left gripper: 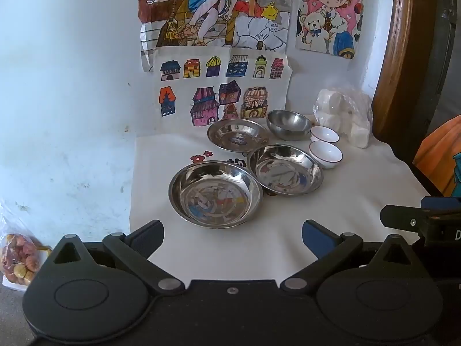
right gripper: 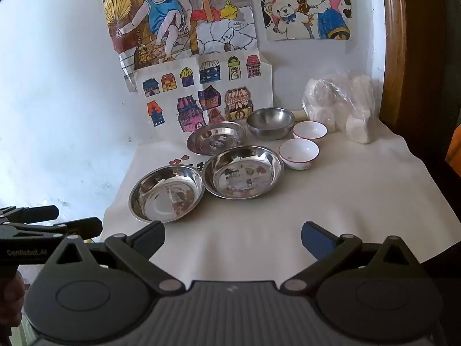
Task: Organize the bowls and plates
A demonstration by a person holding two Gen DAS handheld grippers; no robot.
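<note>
white cloth (left gripper: 288, 230), wall drawings (left gripper: 219, 86), snack bag (left gripper: 20, 262)

Three steel plates, a steel bowl (left gripper: 288, 124) and two cups sit on a cloth (left gripper: 345, 201). The near plate (left gripper: 215, 194) and middle plate (left gripper: 285, 173) lie before the bowl, the far plate (left gripper: 237, 135) to its left. The two cups (left gripper: 325, 144) stand right of the bowl, a bag (left gripper: 343, 115) behind them.

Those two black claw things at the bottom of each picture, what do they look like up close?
Each is matte black plastic. The left gripper has angled linkage arms with silver pivot pins, round discs behind, and blue pads inside its jaws. The right gripper matches, with a grey ribbed body. White "GenRobot.AI" lettering marks the left one's side.
</note>
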